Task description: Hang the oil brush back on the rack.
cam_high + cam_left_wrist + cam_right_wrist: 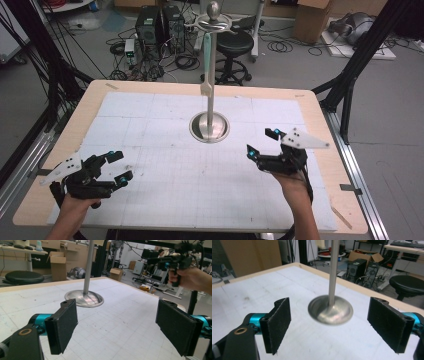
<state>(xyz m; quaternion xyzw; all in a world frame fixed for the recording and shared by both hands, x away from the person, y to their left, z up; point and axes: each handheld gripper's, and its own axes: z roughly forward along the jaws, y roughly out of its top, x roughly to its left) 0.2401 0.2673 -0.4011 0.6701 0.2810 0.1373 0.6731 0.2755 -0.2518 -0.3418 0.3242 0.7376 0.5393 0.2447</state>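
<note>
desk with white gridded mat, bare foreground | steel stand upright at centre frame, round base on mat, pale spatula hanging vertical from its top hooks | right hand-held gripper lower right, released, seemingly nearer stand | left hand-held gripper lower left, released | nothing between either and stand

A wooden table carries a white gridded mat that covers most of its top, leaving a bare wood border on all sides. On the mat, toward 12 o'clock from its centre, stands a metal stand with a round base and an upright pole. A strip of tape lies on the wood border at 4 o'clock.
</note>
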